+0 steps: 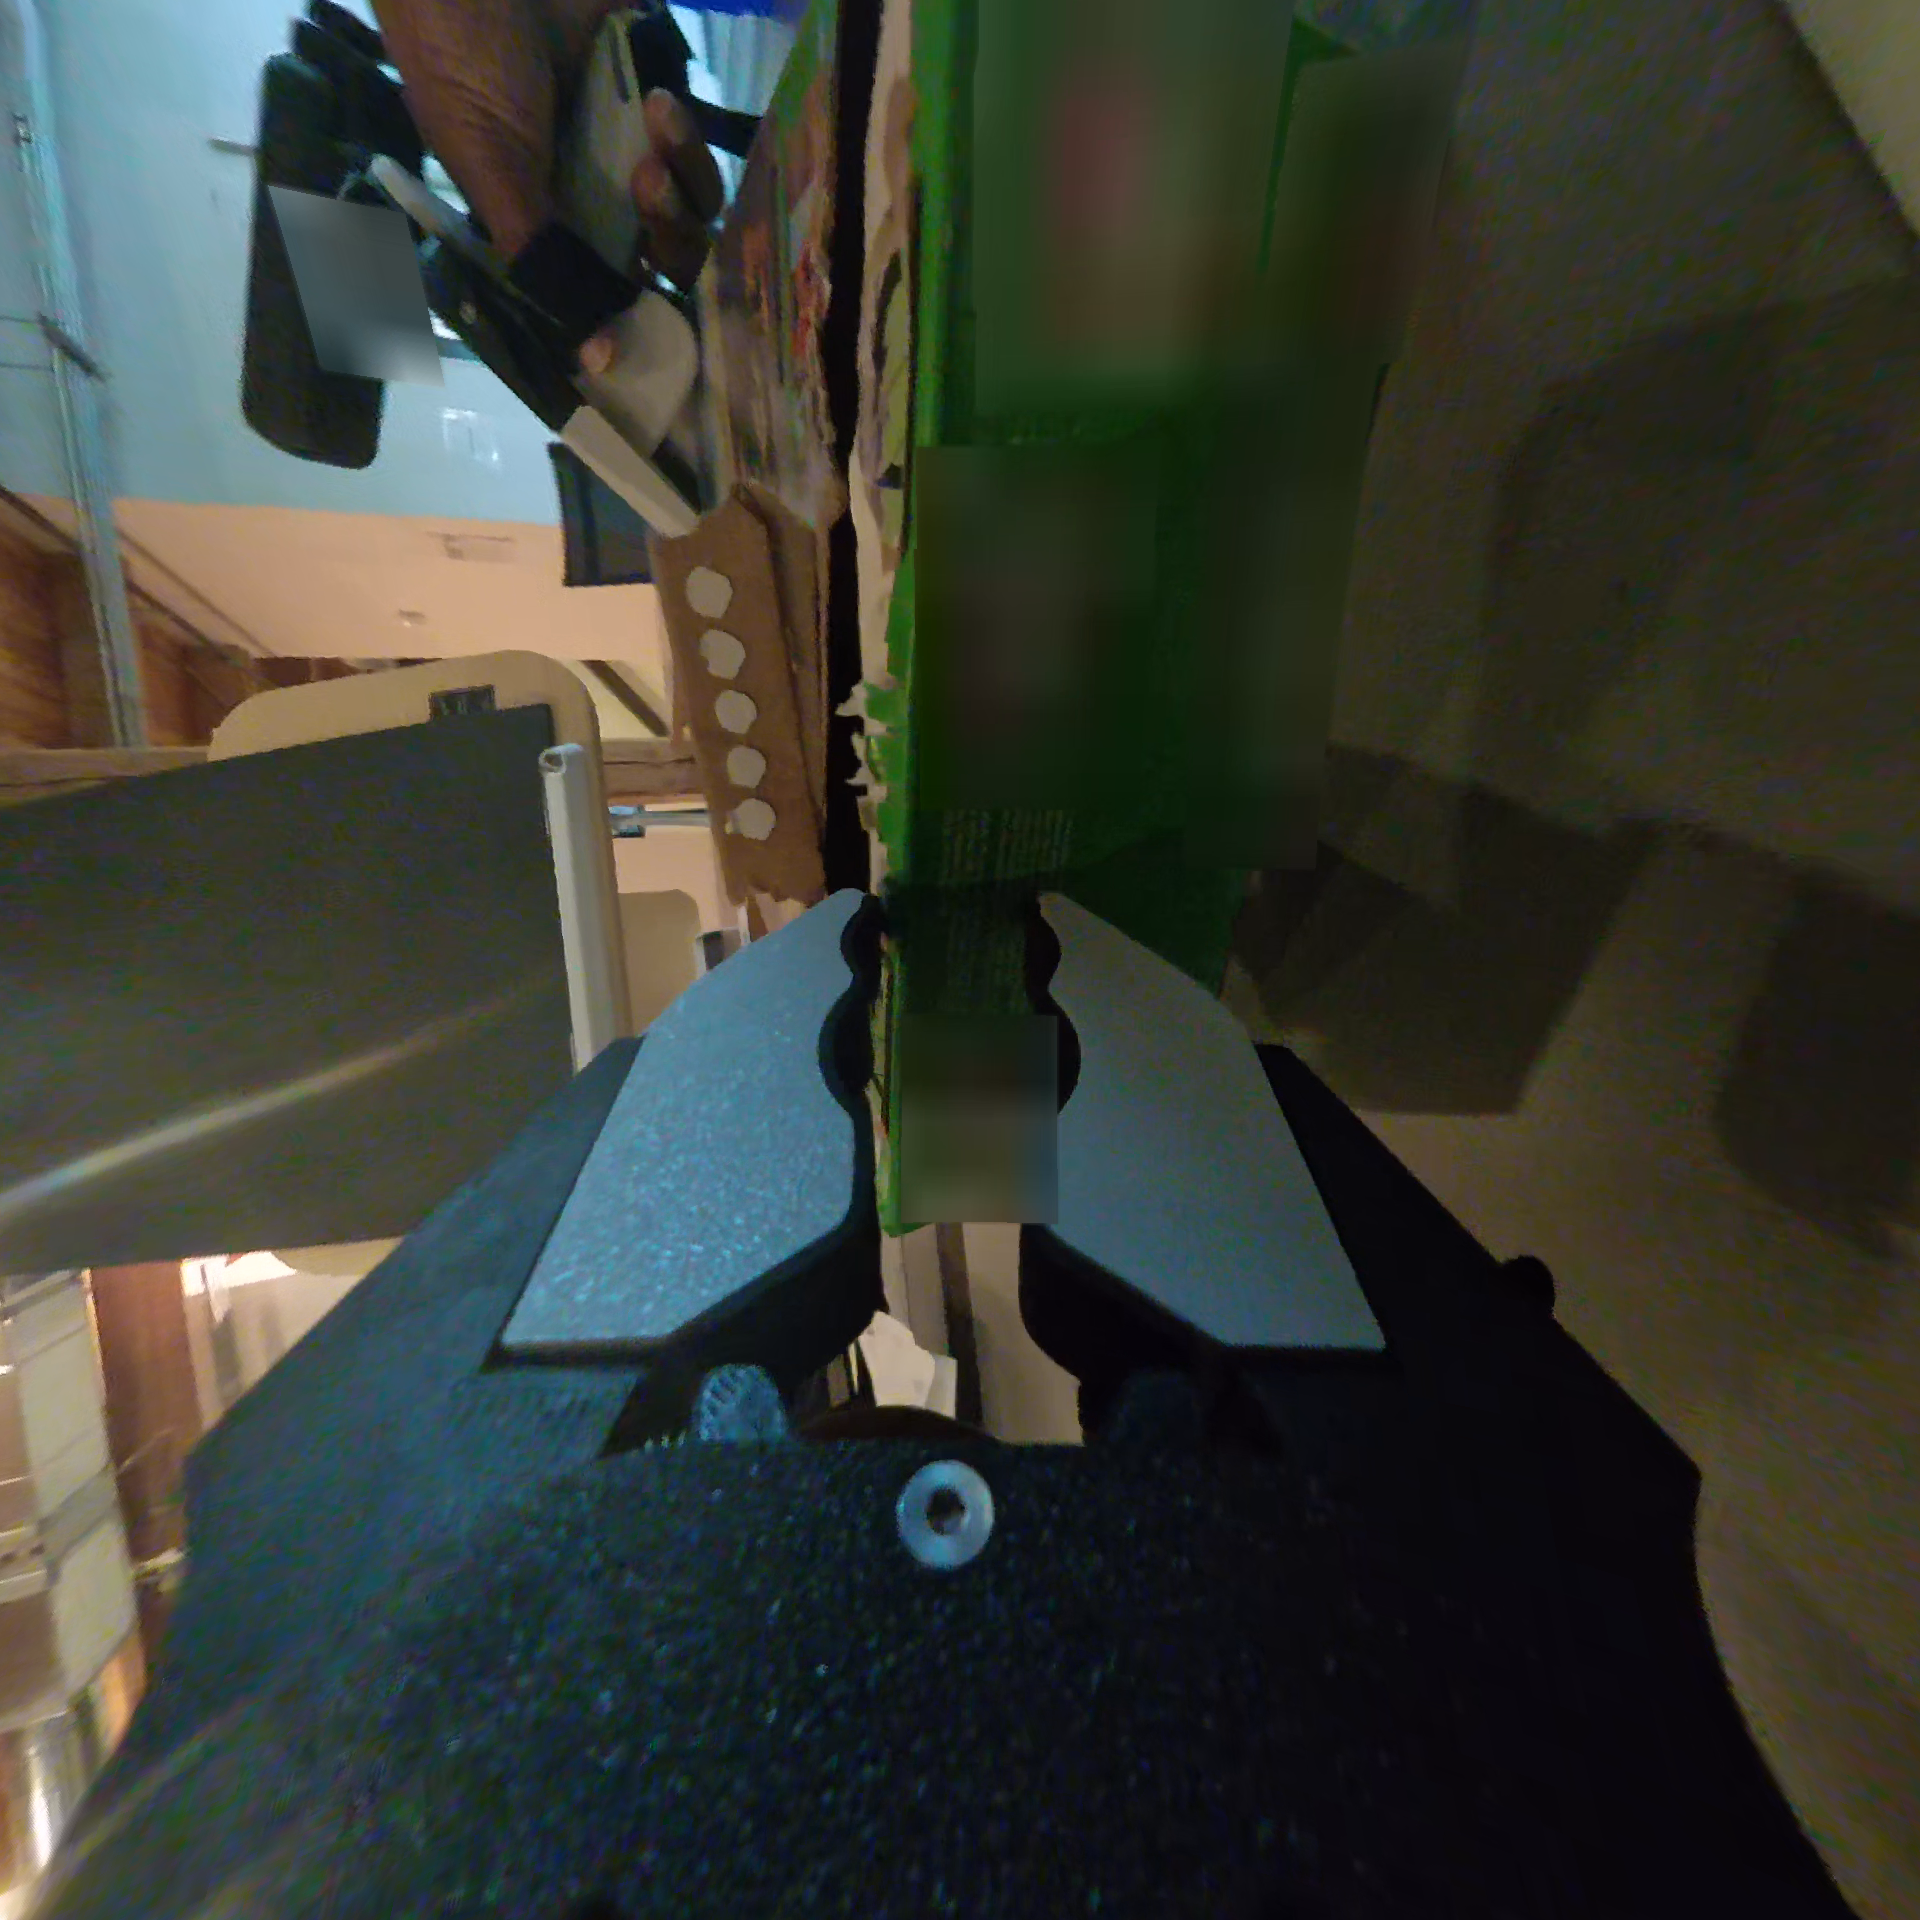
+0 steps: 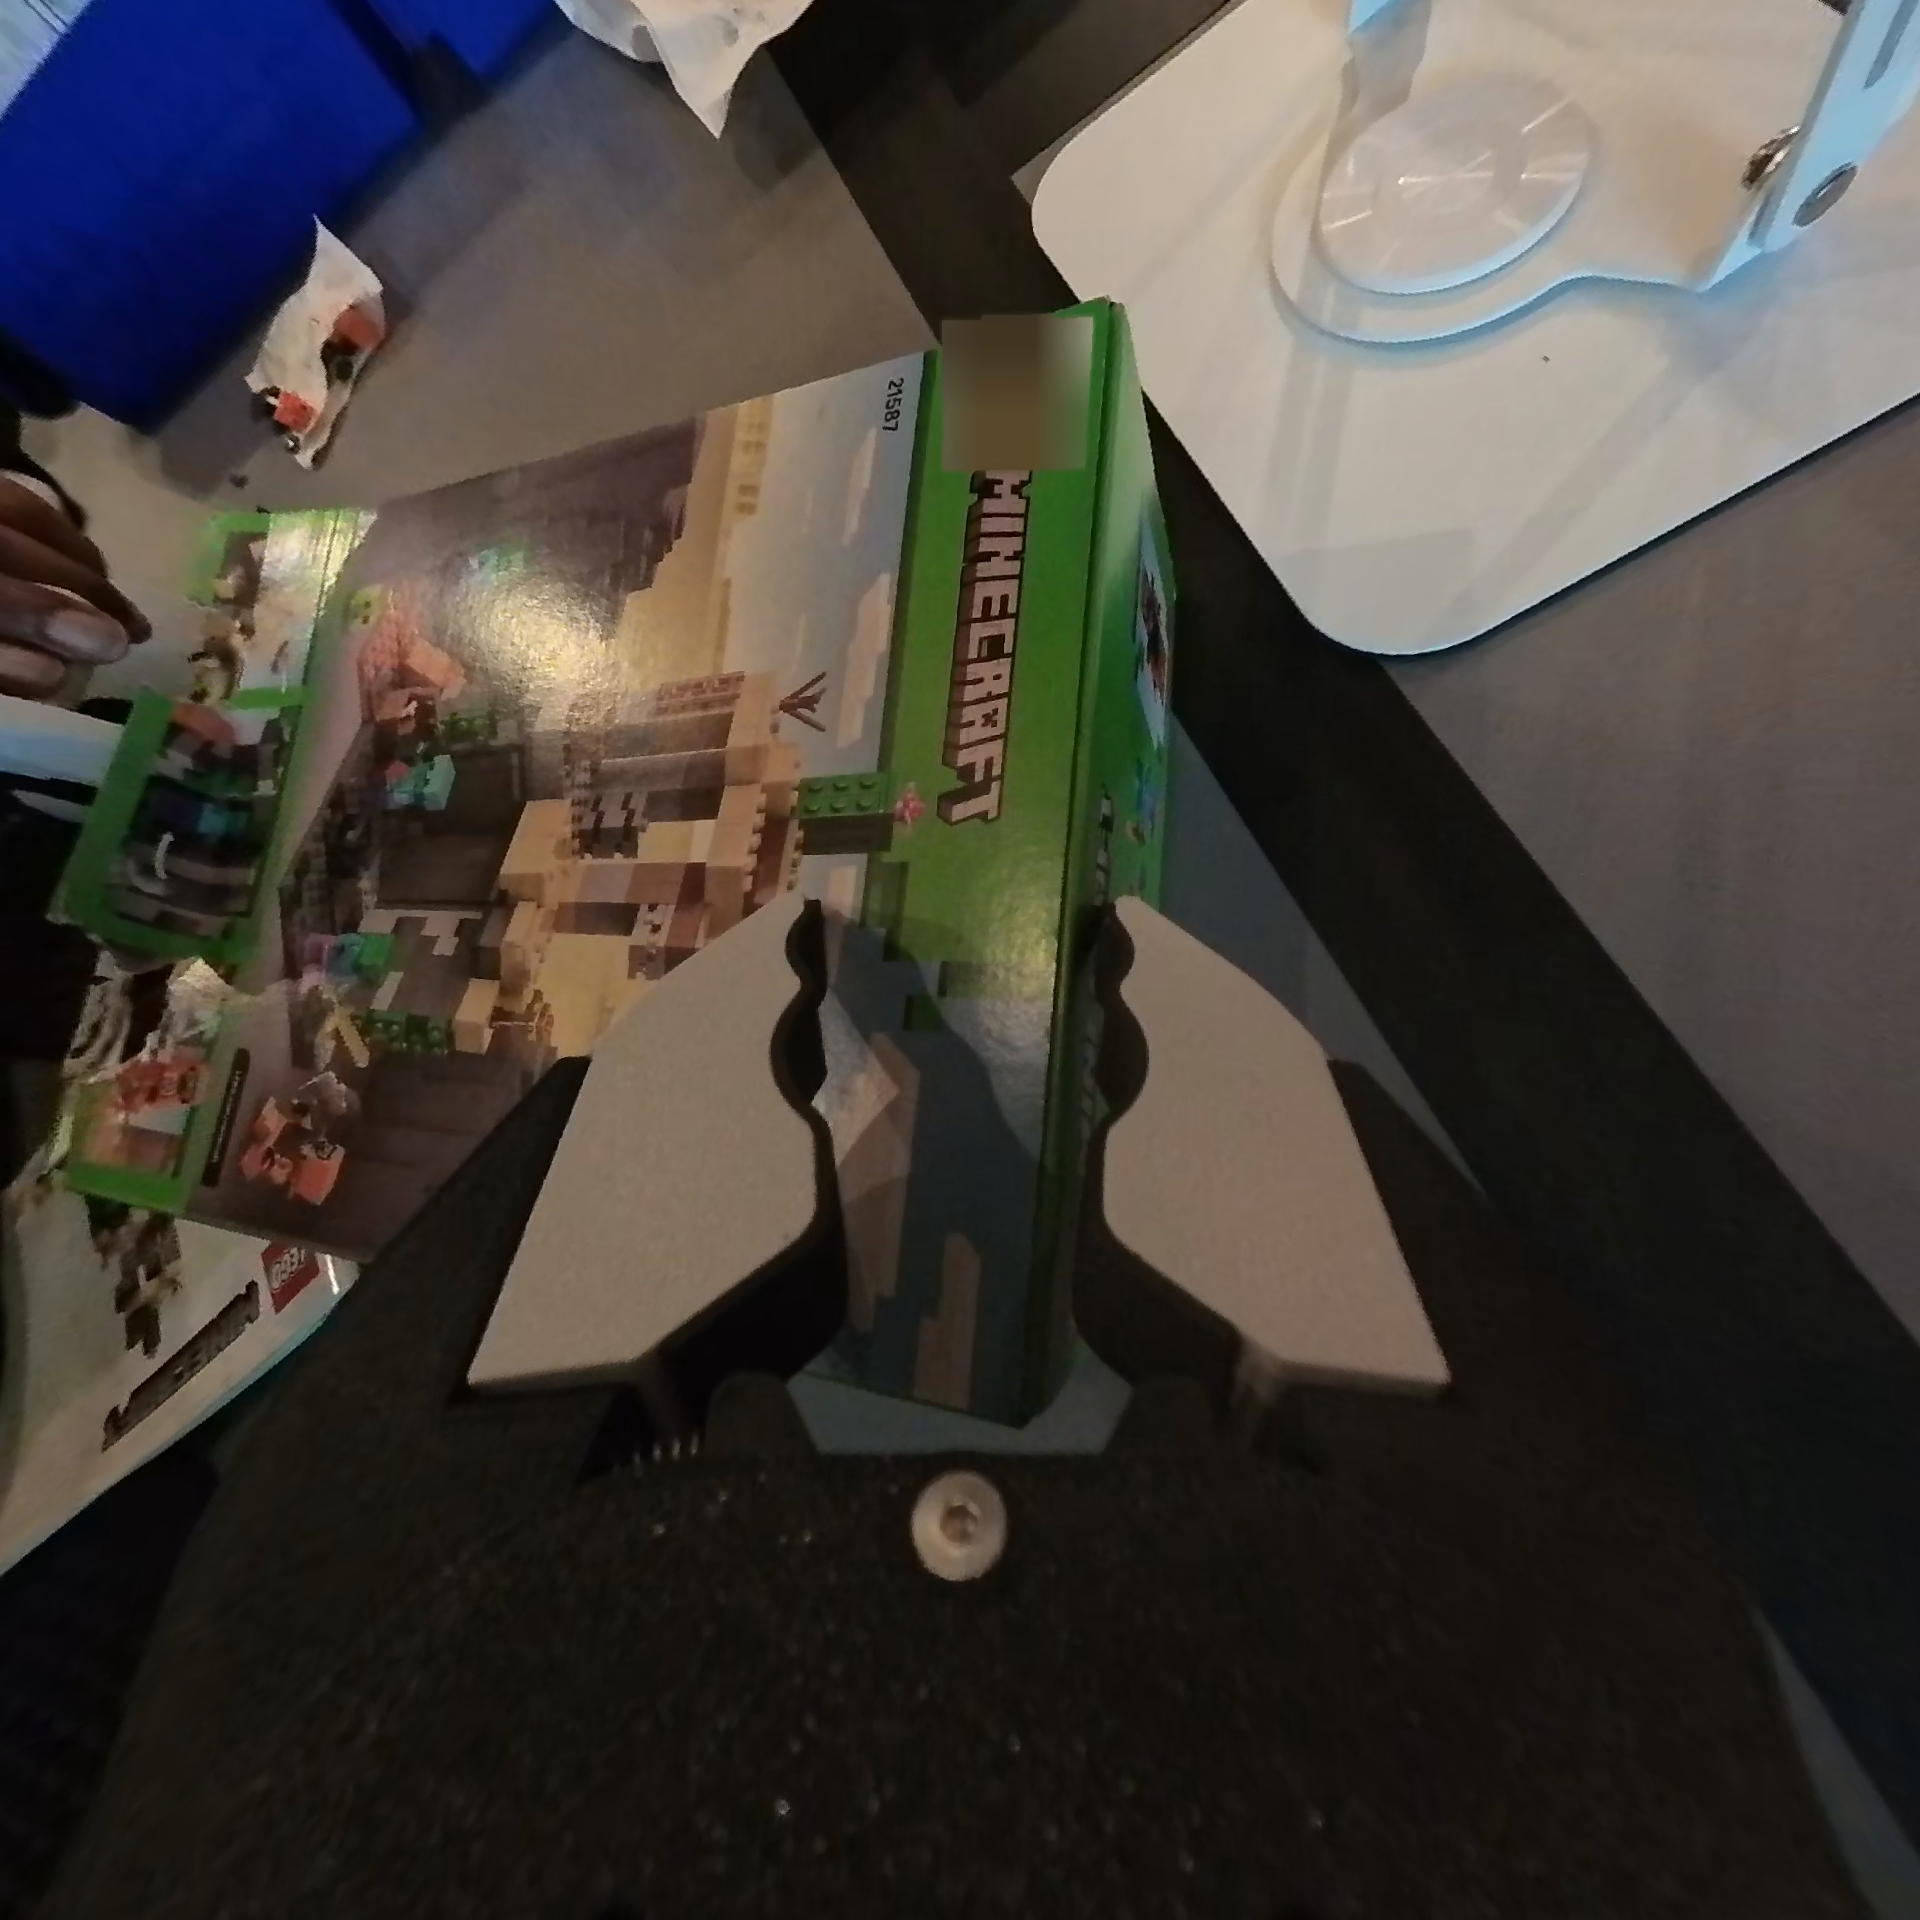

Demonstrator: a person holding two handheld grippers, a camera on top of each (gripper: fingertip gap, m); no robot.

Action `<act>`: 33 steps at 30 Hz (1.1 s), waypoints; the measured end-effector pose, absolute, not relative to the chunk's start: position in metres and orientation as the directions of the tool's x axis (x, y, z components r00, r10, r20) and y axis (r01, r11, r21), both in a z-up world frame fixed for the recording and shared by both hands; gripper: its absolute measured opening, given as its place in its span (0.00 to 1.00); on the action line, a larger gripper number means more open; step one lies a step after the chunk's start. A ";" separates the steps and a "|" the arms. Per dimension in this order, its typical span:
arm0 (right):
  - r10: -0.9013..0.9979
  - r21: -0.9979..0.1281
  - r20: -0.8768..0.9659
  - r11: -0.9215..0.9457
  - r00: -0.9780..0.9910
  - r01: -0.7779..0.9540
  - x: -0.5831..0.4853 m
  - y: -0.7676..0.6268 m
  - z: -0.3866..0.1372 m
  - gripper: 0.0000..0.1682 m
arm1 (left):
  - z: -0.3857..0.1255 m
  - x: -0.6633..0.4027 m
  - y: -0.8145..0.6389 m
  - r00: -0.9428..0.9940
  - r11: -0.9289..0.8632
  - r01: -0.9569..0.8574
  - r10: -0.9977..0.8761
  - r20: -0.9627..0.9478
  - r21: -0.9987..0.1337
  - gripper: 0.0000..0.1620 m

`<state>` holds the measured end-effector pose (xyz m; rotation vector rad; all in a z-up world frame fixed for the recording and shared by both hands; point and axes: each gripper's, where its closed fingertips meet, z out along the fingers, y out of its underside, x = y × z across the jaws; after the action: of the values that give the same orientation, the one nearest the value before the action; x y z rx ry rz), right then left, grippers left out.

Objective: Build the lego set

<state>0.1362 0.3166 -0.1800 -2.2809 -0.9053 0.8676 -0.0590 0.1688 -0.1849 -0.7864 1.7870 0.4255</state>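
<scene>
Lego box [image 2: 997, 727], flap torn open, is clamped by both the left hand-held gripper [image 1: 961, 925] and right hand-held gripper [image 2: 961, 925].

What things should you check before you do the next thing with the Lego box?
1. Left gripper pinching the green box: ok, both pads press its edge.
2. Right gripper around the box: ok, fingers straddle its narrow green side.
3. Box end already open: ok, torn brown cardboard flap hangs loose.
4. Anything left inside the box: cannot tell.
5. Brick bag out on the grey table: ok.
6. White stand base close beside the box: not ok, could be bumped.
</scene>
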 end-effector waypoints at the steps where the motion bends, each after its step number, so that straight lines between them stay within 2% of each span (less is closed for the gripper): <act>1: 0.738 -0.666 -0.366 -0.633 0.567 0.394 0.136 0.317 -0.180 0.30 | -0.185 -0.057 0.170 -0.209 0.712 -0.696 -0.321 -0.924 -0.090 0.16; 8: 0.751 -0.660 -0.363 -0.625 0.551 0.417 0.130 0.316 -0.180 0.30 | -0.185 -0.048 0.177 -0.285 0.693 -0.703 -0.478 -0.831 -0.157 0.17; 13: 0.750 -0.664 -0.365 -0.625 0.552 0.410 0.130 0.316 -0.181 0.30 | -0.186 -0.048 0.179 -0.112 0.534 -0.774 -0.645 -0.756 -0.341 0.17; 17: 0.743 -0.667 -0.369 -0.630 0.558 0.398 0.130 0.316 -0.181 0.30 | -0.185 -0.048 0.178 0.039 0.457 -0.769 -0.665 -0.746 -0.447 0.21; 21: 0.743 -0.666 -0.364 -0.629 0.562 0.400 0.130 0.316 -0.181 0.30 | -0.183 -0.053 0.172 0.039 0.511 -0.763 -0.575 -0.817 -0.396 0.22; 25: 0.741 -0.665 -0.367 -0.632 0.563 0.398 0.130 0.317 -0.181 0.30 | -0.167 -0.060 0.166 0.054 0.582 -0.746 -0.434 -0.899 -0.325 0.18; 27: 0.739 -0.665 -0.366 -0.633 0.565 0.397 0.130 0.317 -0.181 0.30 | -0.164 -0.062 0.164 0.071 0.594 -0.740 -0.398 -0.915 -0.316 0.14; 30: 0.737 -0.664 -0.364 -0.634 0.570 0.396 0.130 0.317 -0.181 0.30 | -0.161 -0.058 0.154 0.070 0.640 -0.713 -0.344 -0.937 -0.288 0.02; 33: 0.736 -0.665 -0.364 -0.634 0.570 0.394 0.130 0.316 -0.181 0.30 | -0.161 -0.054 0.159 0.073 0.632 -0.725 -0.327 -0.942 -0.276 0.00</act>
<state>0.1297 0.3164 -0.1813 -2.2815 -0.9028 0.8668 -0.0542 0.1591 -0.1611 -0.9161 1.5233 0.3723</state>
